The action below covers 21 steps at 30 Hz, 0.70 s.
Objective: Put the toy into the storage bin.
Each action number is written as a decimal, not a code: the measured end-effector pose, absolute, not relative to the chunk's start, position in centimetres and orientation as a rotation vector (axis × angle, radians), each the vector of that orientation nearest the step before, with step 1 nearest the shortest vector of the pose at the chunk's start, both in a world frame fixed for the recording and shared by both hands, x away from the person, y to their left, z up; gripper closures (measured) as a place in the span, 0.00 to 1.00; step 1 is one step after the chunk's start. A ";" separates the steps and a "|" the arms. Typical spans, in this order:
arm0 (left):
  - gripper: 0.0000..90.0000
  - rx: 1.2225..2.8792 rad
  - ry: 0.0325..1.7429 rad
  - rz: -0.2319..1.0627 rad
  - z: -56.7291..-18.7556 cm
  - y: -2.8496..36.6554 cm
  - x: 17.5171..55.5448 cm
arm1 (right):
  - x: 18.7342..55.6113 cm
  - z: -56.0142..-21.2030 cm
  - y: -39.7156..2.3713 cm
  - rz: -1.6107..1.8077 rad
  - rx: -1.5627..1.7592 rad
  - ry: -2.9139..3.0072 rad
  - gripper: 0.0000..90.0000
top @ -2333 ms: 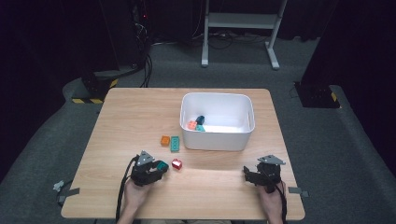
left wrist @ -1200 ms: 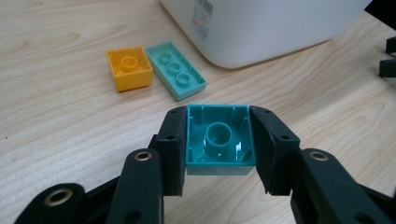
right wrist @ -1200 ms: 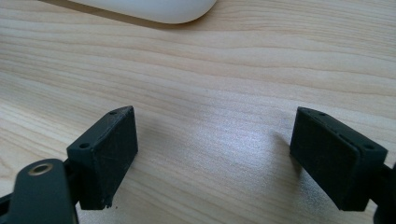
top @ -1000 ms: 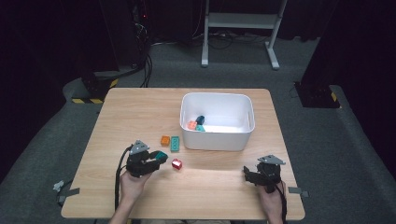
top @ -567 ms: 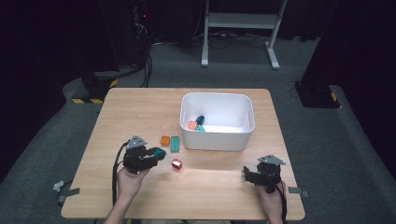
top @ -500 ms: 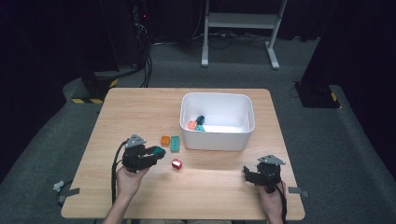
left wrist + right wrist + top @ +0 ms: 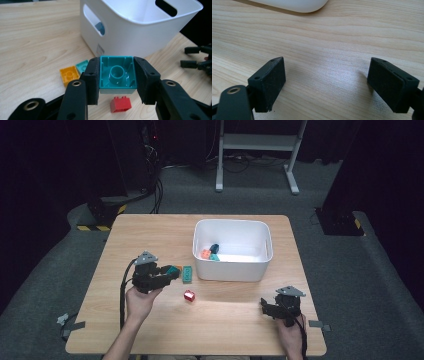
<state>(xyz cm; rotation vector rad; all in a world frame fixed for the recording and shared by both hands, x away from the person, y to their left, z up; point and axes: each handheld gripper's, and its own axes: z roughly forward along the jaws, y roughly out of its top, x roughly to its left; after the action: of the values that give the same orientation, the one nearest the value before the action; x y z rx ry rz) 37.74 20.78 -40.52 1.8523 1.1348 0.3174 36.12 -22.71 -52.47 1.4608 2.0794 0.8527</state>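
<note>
Since the earlier frames the left gripper (image 7: 172, 272) has lifted off the table (image 7: 150, 232) with a teal brick (image 7: 117, 75) and has come closer to the white bin (image 7: 232, 270), the landmark for everything here; the right gripper (image 7: 263, 306) has stayed where it was.

Seen along the left gripper, its fingers (image 7: 91, 77) are clamped on the two sides of the teal brick, whose hollow underside with its round tube faces the camera. The brick hangs clear of the table, just short of the bin's near wall with the slot handle. From above, the same brick shows as a teal patch at the gripper's tip, to the left of the bin.

A green brick (image 7: 187, 274) lies flat on the table just beside the bin's left wall, and in the left gripper view an orange brick (image 7: 69, 75) lies touching or nearly touching it, on the side away from the bin. A red brick (image 7: 189, 295) sits on the table in front of the bin's left corner, apart from the wall. Inside the bin, against its left wall, lie an orange, a teal and a dark blue piece.

The right gripper rests near the table's front edge, in front of the bin's right corner. Its fingers (image 7: 268, 83) stand wide apart with only bare wood between them.
</note>
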 end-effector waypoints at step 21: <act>0.65 1.833 1.072 0.275 -36.9 18.4 41.9 | 36.1 -52.5 -22.7 0.853 1.460 2.080 0.17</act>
<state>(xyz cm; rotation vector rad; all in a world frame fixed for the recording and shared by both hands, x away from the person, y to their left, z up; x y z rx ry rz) 41.87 18.45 -36.94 1.8333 1.0717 0.2749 36.12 -22.71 -52.46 1.4601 2.0796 0.8527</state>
